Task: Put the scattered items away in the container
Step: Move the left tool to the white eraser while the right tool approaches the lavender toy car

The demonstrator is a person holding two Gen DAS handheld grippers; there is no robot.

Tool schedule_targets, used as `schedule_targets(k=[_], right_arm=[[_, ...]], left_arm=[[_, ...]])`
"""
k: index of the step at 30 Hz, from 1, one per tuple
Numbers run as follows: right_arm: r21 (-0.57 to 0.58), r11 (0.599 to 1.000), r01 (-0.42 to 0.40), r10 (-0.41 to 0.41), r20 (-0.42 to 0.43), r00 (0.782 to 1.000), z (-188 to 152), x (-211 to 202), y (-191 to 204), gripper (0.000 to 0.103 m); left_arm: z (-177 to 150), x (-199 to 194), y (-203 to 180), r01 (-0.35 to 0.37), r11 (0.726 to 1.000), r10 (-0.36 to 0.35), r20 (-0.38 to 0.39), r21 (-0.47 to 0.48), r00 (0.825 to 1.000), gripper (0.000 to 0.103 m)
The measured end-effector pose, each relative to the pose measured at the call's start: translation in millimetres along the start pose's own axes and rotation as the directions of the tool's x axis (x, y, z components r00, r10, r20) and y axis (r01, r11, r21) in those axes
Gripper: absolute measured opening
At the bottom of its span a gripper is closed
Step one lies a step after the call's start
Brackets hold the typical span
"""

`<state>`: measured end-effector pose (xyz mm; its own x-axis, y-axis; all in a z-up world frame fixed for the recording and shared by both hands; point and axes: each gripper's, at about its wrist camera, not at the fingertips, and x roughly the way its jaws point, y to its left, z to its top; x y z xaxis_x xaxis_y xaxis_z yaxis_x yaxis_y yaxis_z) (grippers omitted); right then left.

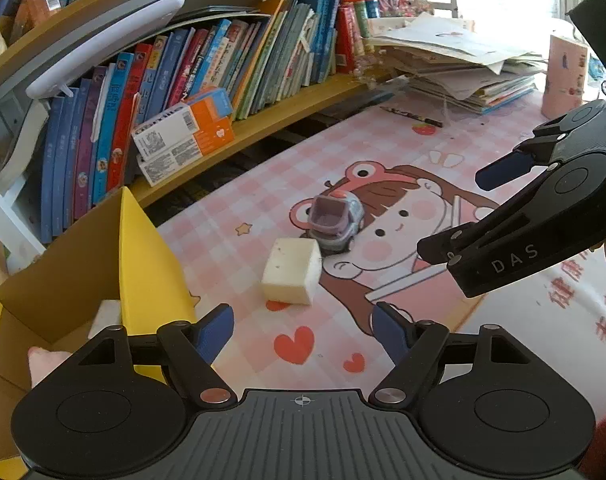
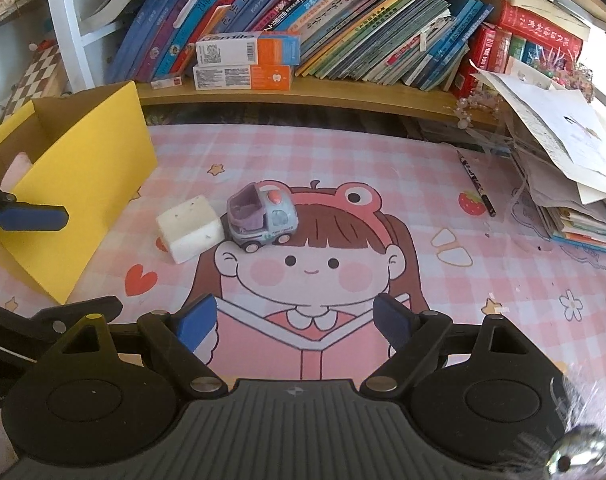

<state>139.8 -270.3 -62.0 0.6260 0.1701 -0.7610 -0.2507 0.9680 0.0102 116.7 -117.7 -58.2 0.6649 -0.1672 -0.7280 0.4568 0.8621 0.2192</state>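
Note:
A cream foam block point(image 1: 293, 274) point(image 2: 191, 228) lies on the pink cartoon desk mat, touching a small grey-and-purple toy truck point(image 1: 335, 222) point(image 2: 261, 218) just behind it. A yellow cardboard box point(image 1: 143, 264) point(image 2: 79, 184) stands open at the left, with a pale block point(image 1: 105, 314) and a pinkish item point(image 2: 17, 166) inside. My left gripper point(image 1: 303, 332) is open and empty, a short way in front of the foam block. My right gripper point(image 2: 295, 322) point(image 1: 455, 216) is open and empty too, nearer than the truck and to its right.
A wooden shelf point(image 2: 303, 92) packed with books runs along the back, with two toothpaste cartons point(image 2: 245, 66) on it. A messy stack of papers and books point(image 2: 563, 168) fills the right side. A pencil point(image 2: 477, 182) lies near that stack.

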Motion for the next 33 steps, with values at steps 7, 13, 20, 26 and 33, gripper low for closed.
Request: schedule_targets(k=[7,13,20,26,33], right_arm=[[-0.015,1.0,-0.019,0.019,0.02,1.0,11,19,-4,0.083],[-0.028,0.999,-0.028,0.028,0.021,0.999,19,32,-6,0.082],[-0.037,0.998,-0.049,0.05,0.017,0.999,27,47,-5,0.082],[-0.044,0.996,-0.075,0.076,0.02,0.997,36,59,1,0.082],[-0.061,0.994,-0.095,0.096,0.015,0.995,45,74,9,0.082]], left_arm=[[6,18,4,-0.03,1.0,0.03,-0.008,-0.01,1.0,0.071],[9,28,2,-0.038,0.999,0.038,-0.015,-0.008,0.999,0.069],[9,39,3,-0.036,0.999,0.035,-0.037,-0.027,0.999,0.052],[12,49,6,-0.036,0.998,0.034,-0.044,-0.054,0.998,0.052],[17,62,6,-0.043,0.995,0.039,-0.047,-0.089,0.998,0.054]])
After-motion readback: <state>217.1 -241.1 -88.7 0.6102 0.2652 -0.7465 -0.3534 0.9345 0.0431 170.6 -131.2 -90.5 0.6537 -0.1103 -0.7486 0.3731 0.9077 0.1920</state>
